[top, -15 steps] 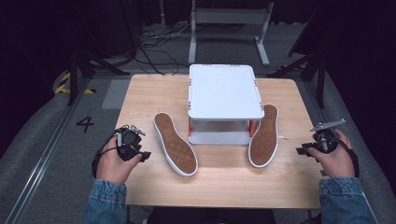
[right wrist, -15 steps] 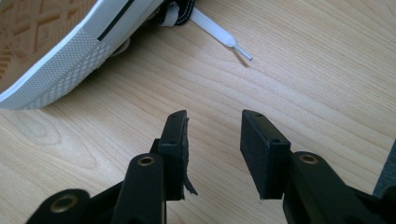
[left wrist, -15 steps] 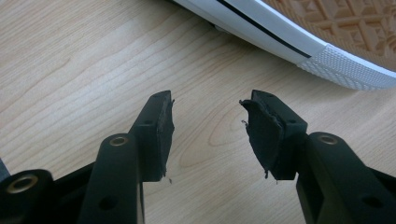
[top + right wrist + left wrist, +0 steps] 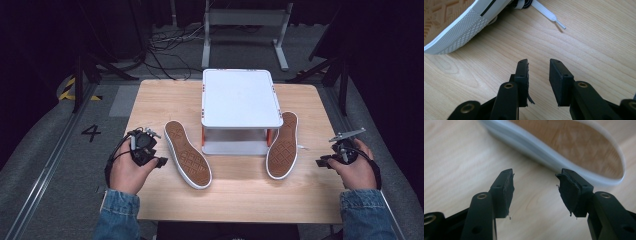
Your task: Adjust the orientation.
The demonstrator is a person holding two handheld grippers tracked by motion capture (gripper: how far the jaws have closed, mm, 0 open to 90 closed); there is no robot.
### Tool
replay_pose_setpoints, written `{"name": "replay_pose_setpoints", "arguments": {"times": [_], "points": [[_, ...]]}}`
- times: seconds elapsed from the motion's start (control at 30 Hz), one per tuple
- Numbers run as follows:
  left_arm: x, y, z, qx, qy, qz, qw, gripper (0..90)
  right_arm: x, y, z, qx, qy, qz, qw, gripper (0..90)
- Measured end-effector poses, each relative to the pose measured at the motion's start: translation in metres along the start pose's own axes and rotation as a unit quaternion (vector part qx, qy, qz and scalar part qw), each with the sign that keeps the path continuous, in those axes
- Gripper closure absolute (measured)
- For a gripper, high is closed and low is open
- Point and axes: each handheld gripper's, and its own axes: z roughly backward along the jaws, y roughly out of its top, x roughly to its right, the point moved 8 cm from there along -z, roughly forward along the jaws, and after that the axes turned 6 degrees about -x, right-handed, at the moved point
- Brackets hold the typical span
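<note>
Two shoes lie sole-up on the wooden table [image 4: 235, 192]. The left shoe [image 4: 188, 161] has a brown tread and a white rim, and the right shoe [image 4: 283, 145] leans by the white stand [image 4: 240, 97]. My left gripper [image 4: 159, 160] rests at the table's left edge, pointing at the left shoe. In the left gripper view its jaws [image 4: 535, 182] stand open over bare wood, short of the shoe's white rim [image 4: 529, 143]. My right gripper [image 4: 322, 161] sits off the right shoe's heel. Its jaws [image 4: 538, 66] are parted with nothing between them, and the shoe's toe [image 4: 456, 30] and a white lace [image 4: 549, 13] lie beyond.
The white stand has a flat top on orange legs, with a low shelf [image 4: 234, 148] beneath, and stands mid-table between the shoes. Bare wood stretches along the front edge. Dark floor, cables and a metal frame [image 4: 245, 20] lie behind the table.
</note>
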Motion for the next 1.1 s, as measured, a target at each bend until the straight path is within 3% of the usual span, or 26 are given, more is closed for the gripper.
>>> {"name": "replay_pose_setpoints", "arguments": {"times": [0.07,0.17,0.23,0.4,0.6,0.83,1.1], "points": [[0.008,0.009,0.001,0.012,-0.011,-0.012,0.9998,48.2,-0.002,0.001,-0.002,0.0,0.0,0.001,1.0,69.6],[0.015,0.018,0.002,0.015,-0.008,-0.03,0.9994,52.5,-0.005,0.002,-0.001,0.0,0.001,0.006,1.0,69.4],[0.022,0.022,0.0,0.015,-0.024,-0.042,0.9987,55.3,-0.004,0.003,-0.001,0.001,-0.001,0.005,1.0,69.4],[0.025,0.028,-0.011,-0.014,-0.02,-0.062,0.9978,59.9,-0.004,0.001,-0.004,-0.001,0.0,0.007,1.0,69.9],[0.031,0.035,-0.022,-0.025,-0.022,-0.09,0.9954,59.2,-0.004,-0.003,-0.005,-0.004,0.003,-0.001,1.0,69.6],[0.024,0.027,-0.031,-0.043,-0.021,-0.081,0.9956,59.9,-0.003,-0.003,-0.006,-0.001,0.002,-0.003,1.0,67.4],[0.017,0.01,-0.035,-0.062,-0.036,-0.059,0.9957,59.0,-0.001,-0.003,-0.005,0.001,0.001,-0.003,1.0,67.0]]}}
